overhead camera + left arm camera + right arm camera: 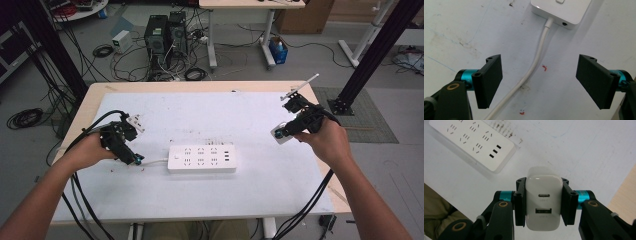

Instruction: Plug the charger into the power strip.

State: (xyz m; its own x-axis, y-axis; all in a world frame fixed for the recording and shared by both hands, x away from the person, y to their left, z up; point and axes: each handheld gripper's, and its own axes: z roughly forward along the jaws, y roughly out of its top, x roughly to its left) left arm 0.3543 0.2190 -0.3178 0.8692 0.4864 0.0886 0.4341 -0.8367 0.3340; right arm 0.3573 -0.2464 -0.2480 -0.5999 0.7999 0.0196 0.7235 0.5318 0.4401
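A white power strip (201,158) lies flat in the middle of the white table top (250,115), its sockets and USB ports facing up. Its white cable (155,161) leaves the left end. My left gripper (134,158) hovers over that cable, open. In the left gripper view the cable (534,67) runs between the wide-apart jaws of this gripper (542,80) without touching them, and the strip's end (561,10) lies ahead. My right gripper (281,132) is held at the right of the table, shut on a white USB charger (544,205) whose two ports face the camera. The power strip (471,142) lies beyond.
The table's wooden right edge (624,195) is close to the right gripper. Small red specks (544,67) mark the table near the cable. Behind the table on the floor stand computer towers (165,35) and tangled cables. A black frame post (380,50) rises at the far right.
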